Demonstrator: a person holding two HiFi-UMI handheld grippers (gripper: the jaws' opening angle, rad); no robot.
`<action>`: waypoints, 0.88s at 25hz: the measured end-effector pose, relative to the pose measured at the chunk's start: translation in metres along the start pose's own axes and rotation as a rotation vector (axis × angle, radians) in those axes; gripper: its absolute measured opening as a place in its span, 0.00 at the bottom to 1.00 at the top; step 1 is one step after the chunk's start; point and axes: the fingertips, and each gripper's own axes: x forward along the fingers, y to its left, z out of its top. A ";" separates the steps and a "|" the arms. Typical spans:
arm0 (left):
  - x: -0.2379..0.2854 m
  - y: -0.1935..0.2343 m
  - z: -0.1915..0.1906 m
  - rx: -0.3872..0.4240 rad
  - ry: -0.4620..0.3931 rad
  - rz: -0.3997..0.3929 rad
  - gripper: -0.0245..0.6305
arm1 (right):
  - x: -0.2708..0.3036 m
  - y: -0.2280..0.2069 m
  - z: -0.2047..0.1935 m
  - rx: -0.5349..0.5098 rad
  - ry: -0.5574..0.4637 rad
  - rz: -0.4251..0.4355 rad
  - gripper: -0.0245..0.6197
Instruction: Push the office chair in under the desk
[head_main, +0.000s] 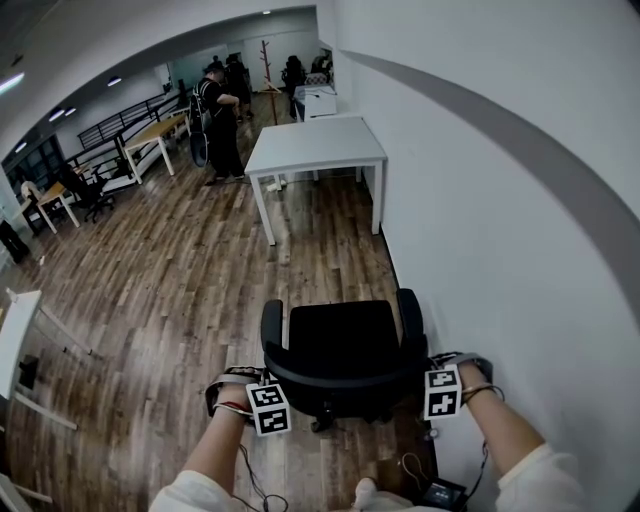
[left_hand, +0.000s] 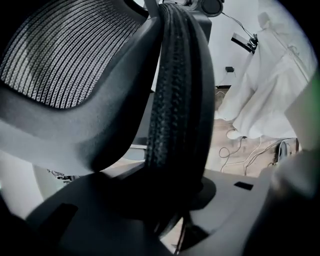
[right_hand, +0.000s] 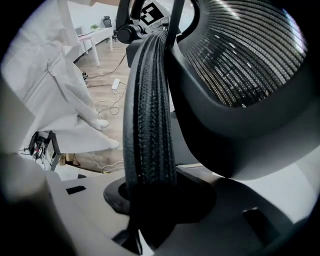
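A black office chair (head_main: 345, 345) stands on the wood floor right in front of me, its back towards me. The white desk (head_main: 315, 148) stands farther ahead against the right wall, well apart from the chair. My left gripper (head_main: 264, 376) is at the left edge of the chair back and my right gripper (head_main: 426, 364) at its right edge. In the left gripper view, the back's ribbed black rim (left_hand: 180, 100) runs between the jaws of the left gripper (left_hand: 175, 200), which press on it. The right gripper (right_hand: 150, 200) clamps the rim (right_hand: 147, 110) the same way.
A white wall (head_main: 500, 200) runs close along the chair's right side. Cables and a small device (head_main: 440, 490) lie on the floor by my feet. A white table edge (head_main: 15, 330) is at the left. People (head_main: 220, 120) and more desks (head_main: 150, 135) are far back.
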 end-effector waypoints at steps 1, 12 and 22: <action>0.000 0.001 0.000 -0.003 0.000 0.005 0.24 | 0.001 -0.001 0.000 -0.001 -0.003 -0.002 0.28; 0.015 0.034 0.002 -0.020 0.001 0.007 0.24 | 0.014 -0.038 -0.003 -0.018 -0.006 0.002 0.28; 0.041 0.086 -0.008 -0.016 -0.012 0.007 0.23 | 0.035 -0.093 0.006 -0.011 -0.008 0.005 0.28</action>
